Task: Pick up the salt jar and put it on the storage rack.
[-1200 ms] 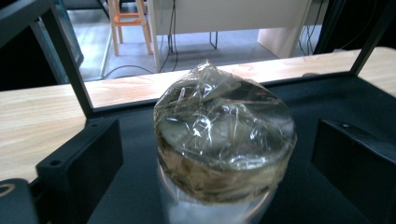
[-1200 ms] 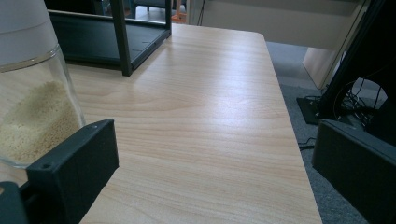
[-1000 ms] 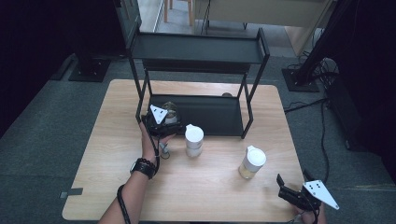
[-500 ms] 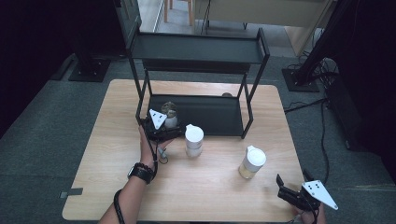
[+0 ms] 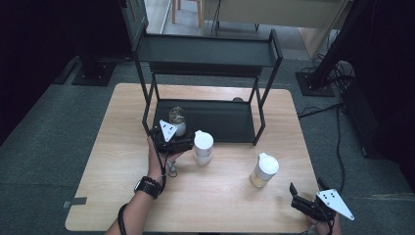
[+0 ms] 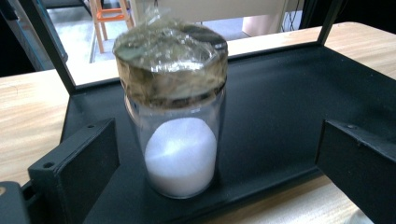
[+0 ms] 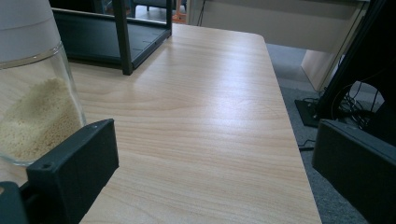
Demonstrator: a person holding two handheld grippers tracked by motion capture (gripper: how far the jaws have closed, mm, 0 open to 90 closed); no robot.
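**Letting go of the salt jar on the rack's lower shelf**

I am drawing my left tongs (image 5: 183, 142) back toward me, away from the clear glass jar of white powder with its crinkled, film-wrapped lid (image 6: 173, 116). A second ago my left tongs were reaching further in over the shelf; now they are sitting at its front edge. The jar is standing upright on its own on the bottom shelf of the black metal two-tier rack (image 5: 220, 120), just ahead of my left tongs and between their spread jaws, with clear gaps on both sides. So the jaws are gaping and gripping nothing, and I judge this jar to be placed.

Just to the right of my left tongs, a white-lidded glass jar (image 5: 203, 147) is waiting on the light wooden table (image 5: 122, 186). My right tongs (image 5: 306, 203) are resting near the table's close corner, jaws wide apart and empty, with a white-capped glass jar of yellowish grains (image 5: 264, 170) just ahead to their left. Those two jars are likely next for shelving.
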